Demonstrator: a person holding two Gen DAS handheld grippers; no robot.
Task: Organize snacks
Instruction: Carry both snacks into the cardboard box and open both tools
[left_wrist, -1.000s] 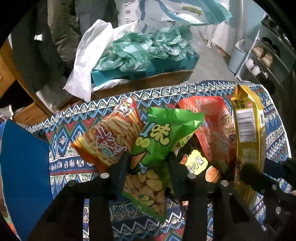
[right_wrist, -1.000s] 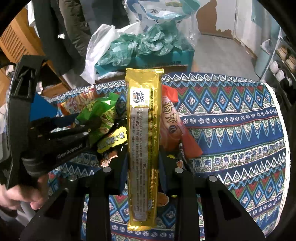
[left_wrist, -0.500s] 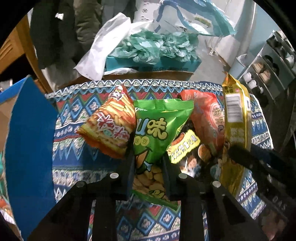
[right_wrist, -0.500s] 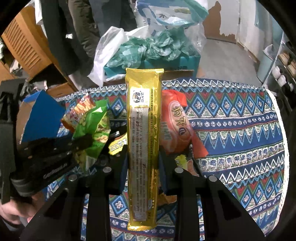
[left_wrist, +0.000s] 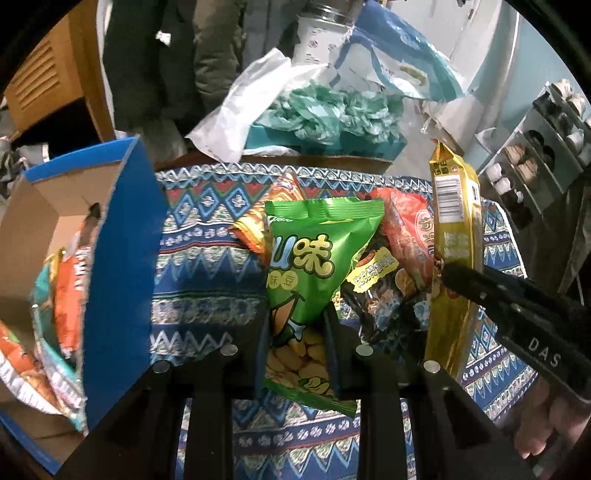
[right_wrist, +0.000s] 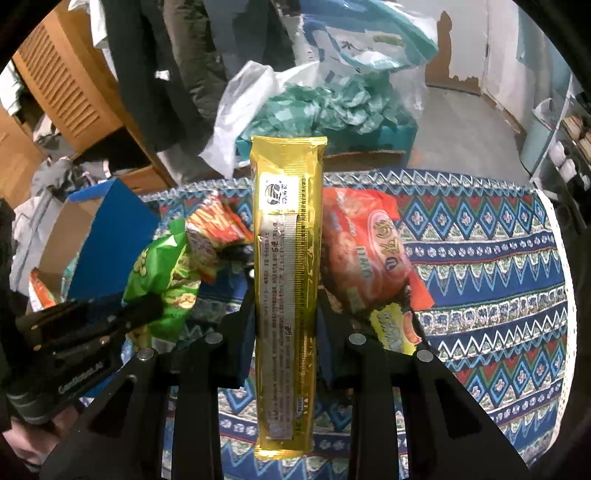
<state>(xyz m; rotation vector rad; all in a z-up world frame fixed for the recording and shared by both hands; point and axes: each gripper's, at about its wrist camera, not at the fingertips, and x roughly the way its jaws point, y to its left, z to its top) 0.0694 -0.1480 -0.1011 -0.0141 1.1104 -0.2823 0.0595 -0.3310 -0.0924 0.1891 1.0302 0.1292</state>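
Observation:
My left gripper (left_wrist: 297, 332) is shut on a green bean snack bag (left_wrist: 314, 254) and holds it above the patterned tablecloth (left_wrist: 207, 266). My right gripper (right_wrist: 286, 314) is shut on a long gold packet (right_wrist: 286, 258), held upright; the packet also shows in the left wrist view (left_wrist: 454, 236). The green bag shows at the left of the right wrist view (right_wrist: 166, 273). A blue cardboard box (left_wrist: 122, 258) with several snack bags inside stands open at the left. An orange-striped bag (left_wrist: 258, 221), a red bag (left_wrist: 406, 236) and a dark bag with a yellow label (left_wrist: 376, 280) lie on the cloth.
Beyond the table's far edge stand a teal box stuffed with green plastic (left_wrist: 332, 122), a white plastic bag (left_wrist: 236, 110) and hanging coats (left_wrist: 155, 62). A wooden cabinet (right_wrist: 66, 85) is at the left. A shoe rack (left_wrist: 546, 147) is at the right.
Both grippers have lifted and drawn back with their packets. The left one has swung left, so the blue box's open inside has come into view.

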